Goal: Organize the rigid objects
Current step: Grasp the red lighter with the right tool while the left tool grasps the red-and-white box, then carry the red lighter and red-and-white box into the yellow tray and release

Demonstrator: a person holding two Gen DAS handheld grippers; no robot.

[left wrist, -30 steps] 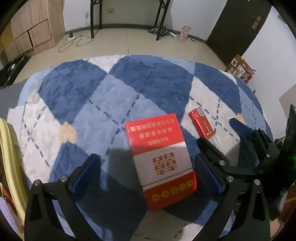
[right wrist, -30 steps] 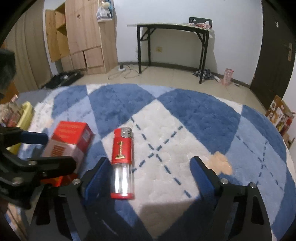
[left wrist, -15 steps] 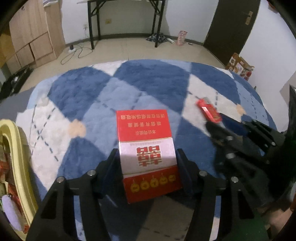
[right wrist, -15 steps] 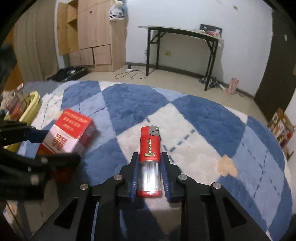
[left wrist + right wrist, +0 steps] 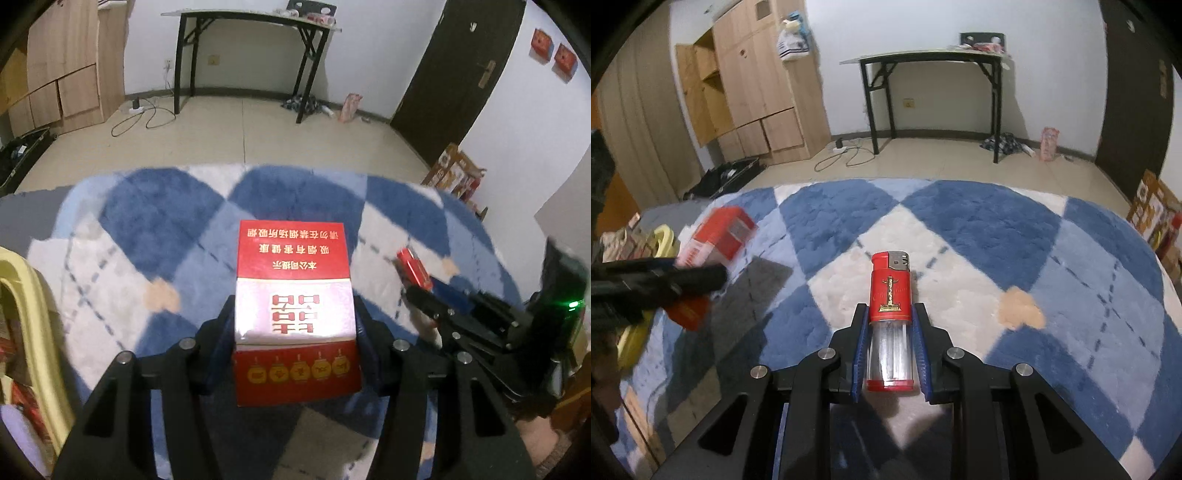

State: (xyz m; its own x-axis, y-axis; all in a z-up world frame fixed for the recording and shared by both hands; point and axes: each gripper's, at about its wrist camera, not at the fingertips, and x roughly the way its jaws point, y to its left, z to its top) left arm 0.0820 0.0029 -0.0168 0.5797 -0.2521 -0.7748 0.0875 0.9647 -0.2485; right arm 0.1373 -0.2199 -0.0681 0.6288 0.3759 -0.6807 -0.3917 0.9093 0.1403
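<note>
Wrist views, low, forward, sharing rug [image 5: 155, 221]

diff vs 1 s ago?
Both grippers went from open to shut: left gripper on the red box, right gripper on the lighter. Both items now look lifted off the rug. Yellow bin unchanged.

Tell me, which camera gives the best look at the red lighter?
The right wrist view: the lighter sits centered and sharp, clamped between the right gripper's fingers above the rug. The left wrist view shows it only small and blurred at the right.
</note>
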